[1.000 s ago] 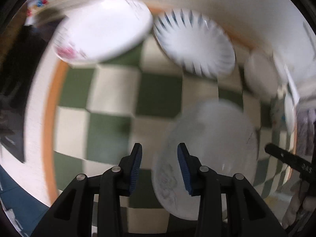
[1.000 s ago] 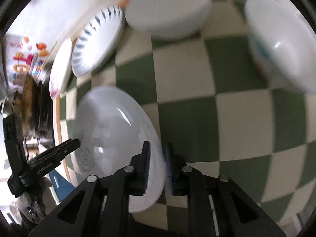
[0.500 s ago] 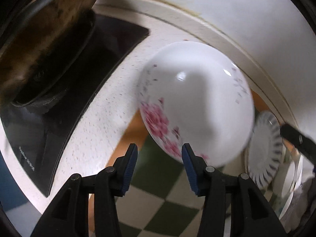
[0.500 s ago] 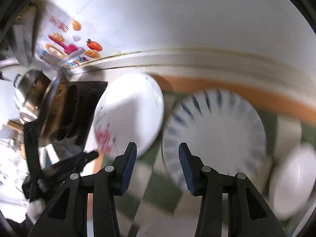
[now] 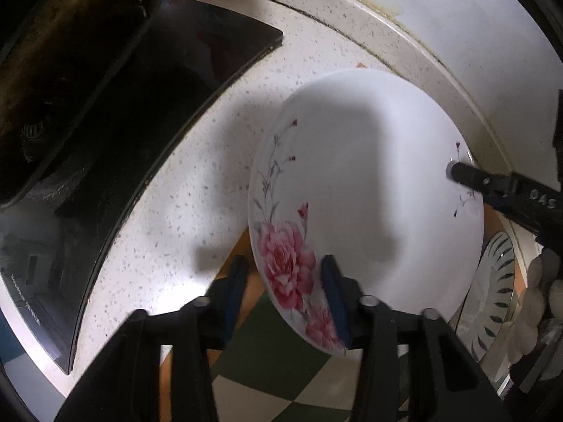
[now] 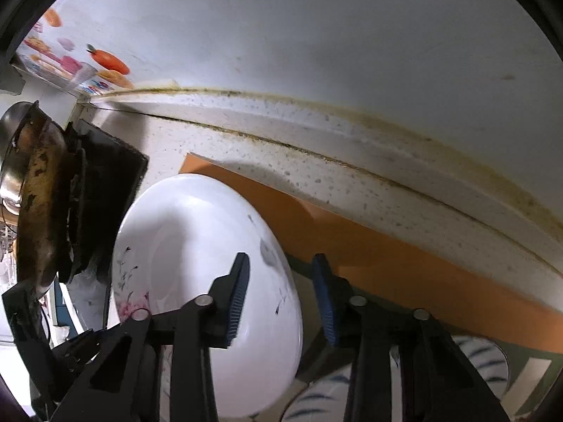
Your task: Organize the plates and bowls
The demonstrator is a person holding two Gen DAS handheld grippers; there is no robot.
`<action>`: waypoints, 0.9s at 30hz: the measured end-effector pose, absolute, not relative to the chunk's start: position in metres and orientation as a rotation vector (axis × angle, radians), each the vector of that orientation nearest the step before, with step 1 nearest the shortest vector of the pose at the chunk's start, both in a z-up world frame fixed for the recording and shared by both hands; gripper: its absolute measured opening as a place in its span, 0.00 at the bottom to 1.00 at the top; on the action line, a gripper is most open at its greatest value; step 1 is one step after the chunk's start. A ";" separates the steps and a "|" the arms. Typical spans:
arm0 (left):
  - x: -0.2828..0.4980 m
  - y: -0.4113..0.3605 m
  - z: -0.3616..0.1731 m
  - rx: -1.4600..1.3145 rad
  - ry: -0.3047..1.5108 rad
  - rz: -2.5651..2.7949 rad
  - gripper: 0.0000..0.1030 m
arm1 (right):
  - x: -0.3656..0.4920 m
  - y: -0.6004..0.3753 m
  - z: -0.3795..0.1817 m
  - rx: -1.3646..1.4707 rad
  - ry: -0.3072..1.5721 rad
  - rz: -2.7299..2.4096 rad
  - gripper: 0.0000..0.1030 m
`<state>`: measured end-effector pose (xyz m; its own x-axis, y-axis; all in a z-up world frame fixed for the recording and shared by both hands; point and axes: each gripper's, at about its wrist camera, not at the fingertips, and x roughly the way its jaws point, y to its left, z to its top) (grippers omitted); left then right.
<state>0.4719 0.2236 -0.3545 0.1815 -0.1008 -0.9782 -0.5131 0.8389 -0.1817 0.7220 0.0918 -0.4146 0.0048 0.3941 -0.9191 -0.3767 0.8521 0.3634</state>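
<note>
A white plate with pink roses (image 5: 366,190) lies at the corner of the checked mat. My left gripper (image 5: 285,292) is open, its fingers straddling the plate's near rim by the big rose. My right gripper (image 6: 279,299) is open too, its fingers either side of the plate's far rim (image 6: 211,281); one of its black fingers (image 5: 492,186) reaches over the plate from the right in the left wrist view. A white plate with dark blue stripes (image 5: 492,299) lies just right of the rose plate and also shows in the right wrist view (image 6: 475,362).
A black stove top (image 5: 116,133) with a dark, worn pan (image 5: 52,52) stands on the speckled counter (image 5: 197,190) to the left. The mat's orange edge (image 6: 369,246) runs along the counter's raised back edge (image 6: 352,140) and the white wall (image 6: 316,35).
Both grippers left the clear bowl and swung to the rose plate. The right gripper, earlier shut on the bowl, is open. The left has closed in on the plate's rim.
</note>
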 end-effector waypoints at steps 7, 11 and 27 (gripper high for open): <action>0.474 0.222 -0.359 -0.529 1.352 0.307 0.26 | 0.726 0.099 -0.423 0.040 1.449 0.641 0.22; 0.471 0.223 -0.358 -0.529 1.333 0.312 0.25 | 0.723 0.099 -0.424 0.054 1.442 0.669 0.19; 0.451 0.217 -0.313 -0.489 1.276 0.259 0.26 | 0.680 0.062 -0.374 0.063 1.356 0.677 0.13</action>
